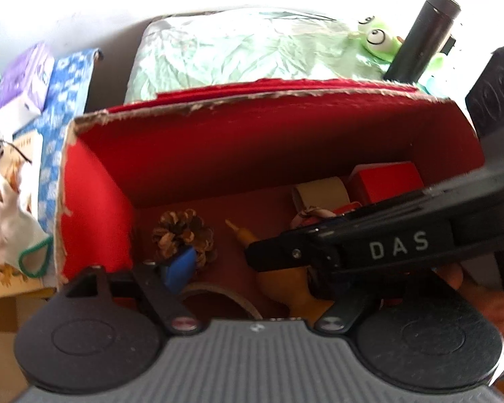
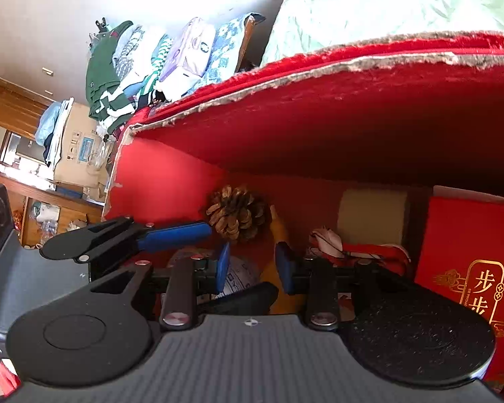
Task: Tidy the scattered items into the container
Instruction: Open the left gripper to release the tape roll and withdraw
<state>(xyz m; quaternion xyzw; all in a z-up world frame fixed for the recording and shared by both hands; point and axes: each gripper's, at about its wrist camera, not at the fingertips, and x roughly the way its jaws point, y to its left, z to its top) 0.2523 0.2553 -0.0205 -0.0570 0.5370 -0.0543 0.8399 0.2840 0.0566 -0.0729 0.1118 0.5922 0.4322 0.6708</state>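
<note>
The red cardboard box point(image 1: 285, 134) lies open below both grippers. On its floor are a pine cone point(image 1: 181, 231), a yellow gourd point(image 1: 285, 288), a cardboard tape roll point(image 1: 218, 294), a beige roll point(image 1: 322, 191) and a small red box point(image 1: 386, 181). My left gripper point(image 1: 248, 275) is open wide over the tape roll and holds nothing. Its right side is hidden behind a finger point(image 1: 285, 247) of the right gripper, which crosses in from the right. In the right wrist view my right gripper point(image 2: 253, 268) has the gourd point(image 2: 270, 278) and the roll point(image 2: 240, 275) showing between its pads. Pad contact is not visible.
A pale green cloth point(image 1: 235, 50) lies behind the box, with a green frog toy point(image 1: 376, 38) and a black flask point(image 1: 423, 33) at the back right. Folded clothes and a purple packet point(image 1: 23, 80) sit at the left. The box rim is torn and rough.
</note>
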